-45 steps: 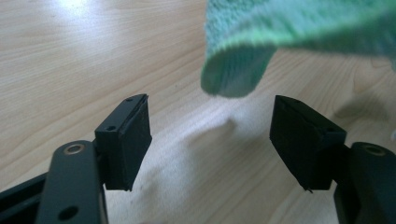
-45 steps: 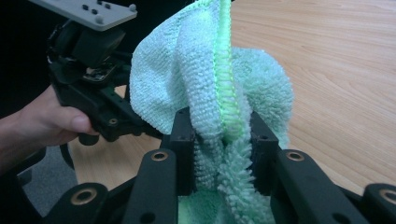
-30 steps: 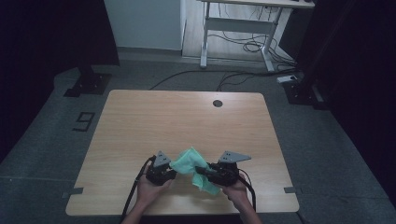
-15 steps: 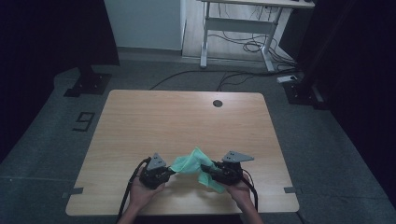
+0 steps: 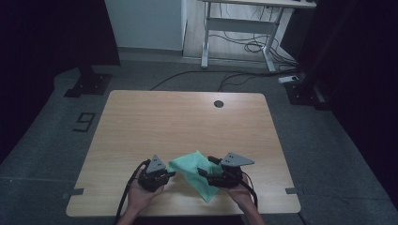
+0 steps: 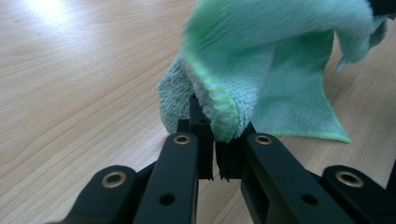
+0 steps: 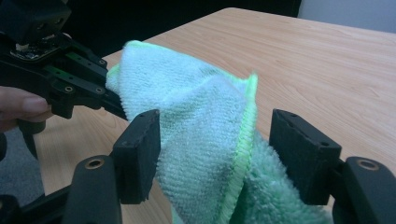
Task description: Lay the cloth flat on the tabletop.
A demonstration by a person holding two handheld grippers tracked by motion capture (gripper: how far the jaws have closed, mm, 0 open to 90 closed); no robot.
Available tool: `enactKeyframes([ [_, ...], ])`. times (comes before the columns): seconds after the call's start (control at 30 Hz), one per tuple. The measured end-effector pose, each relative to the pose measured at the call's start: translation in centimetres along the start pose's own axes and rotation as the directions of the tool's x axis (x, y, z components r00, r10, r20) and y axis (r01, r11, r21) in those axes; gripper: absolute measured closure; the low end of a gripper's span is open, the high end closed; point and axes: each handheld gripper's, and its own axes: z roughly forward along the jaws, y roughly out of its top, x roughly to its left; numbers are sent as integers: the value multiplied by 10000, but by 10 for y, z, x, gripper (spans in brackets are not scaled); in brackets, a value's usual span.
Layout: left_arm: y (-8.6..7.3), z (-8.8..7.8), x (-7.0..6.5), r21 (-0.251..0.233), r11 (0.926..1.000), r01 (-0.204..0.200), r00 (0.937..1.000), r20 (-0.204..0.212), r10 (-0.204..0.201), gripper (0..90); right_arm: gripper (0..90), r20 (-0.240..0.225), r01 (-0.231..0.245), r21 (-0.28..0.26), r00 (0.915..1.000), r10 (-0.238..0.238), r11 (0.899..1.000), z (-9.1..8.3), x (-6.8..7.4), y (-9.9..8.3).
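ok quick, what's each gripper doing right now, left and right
Left gripper: shut on the green cloth, pinching its edge.
Right gripper: open, jaws just opened; cloth lies between them, unpressed.

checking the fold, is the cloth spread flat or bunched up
Bunched up: the cloth hangs draped in folds, its edge pinched in the shut left gripper, not flat on the table.

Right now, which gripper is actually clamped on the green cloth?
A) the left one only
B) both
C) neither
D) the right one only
A: the left gripper pinches a fold of the cloth between shut jaws, while the right gripper has just been opening, its pads standing apart around the cloth.
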Motion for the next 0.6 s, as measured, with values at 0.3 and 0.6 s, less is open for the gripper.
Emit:
enactKeyframes([
  [0.3, 0, -3, 0, 102, 9999, -133, 9998, -146, 135, 861, 617, -17, 15, -77, 10000, -15, 10000, 3, -1, -3],
  [0.6, 6, -31, -3, -184, 9985, -520, 9984, -229, 516, 860, 725, 17, 50, -670, 10000, -49, 9977, -21, 6, 12],
])
